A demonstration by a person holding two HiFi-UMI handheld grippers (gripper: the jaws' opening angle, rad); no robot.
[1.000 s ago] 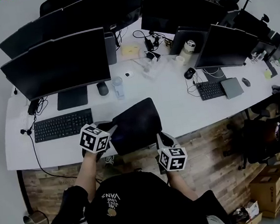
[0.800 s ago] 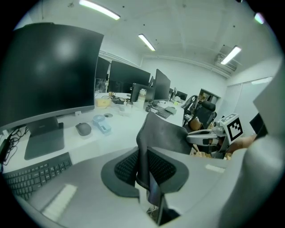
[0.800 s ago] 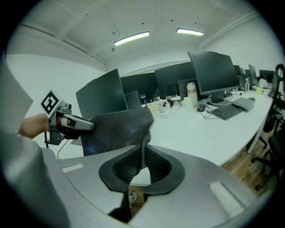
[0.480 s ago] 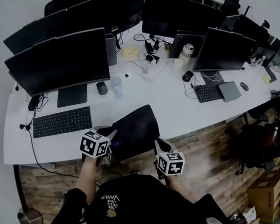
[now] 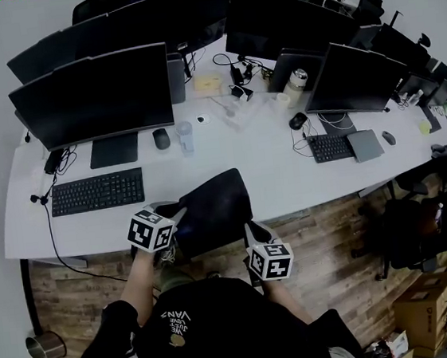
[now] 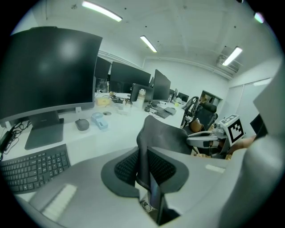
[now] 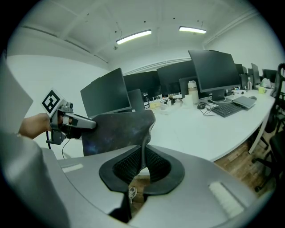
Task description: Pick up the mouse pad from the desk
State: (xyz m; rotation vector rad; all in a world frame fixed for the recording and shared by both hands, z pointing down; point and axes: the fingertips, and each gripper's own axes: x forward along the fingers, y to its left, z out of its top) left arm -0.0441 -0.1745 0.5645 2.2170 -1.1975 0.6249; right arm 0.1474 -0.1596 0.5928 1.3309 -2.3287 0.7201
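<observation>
Clamped down, my left gripper (image 5: 178,215) pinches the left edge of the mouse pad (image 5: 215,207), and my right gripper (image 5: 251,229) is closed the same way on its near right corner; each gripper view shows the dark sheet standing edge-on between that gripper's jaws. The pad hangs between my two hands at the front edge of the desk (image 5: 286,167), tilted up, its far edge over the white top and its near part out past the rim above the wooden floor. I cannot tell whether that far edge brushes the desk. Its long axis runs left to right from one claw to the other, and it reaches away from both, so neither hand is nearer and any pull has to be shared evenly. Compared with a second ago, pad and grippers sit a little farther from the keyboard (image 5: 97,192), drawn back toward me.
</observation>
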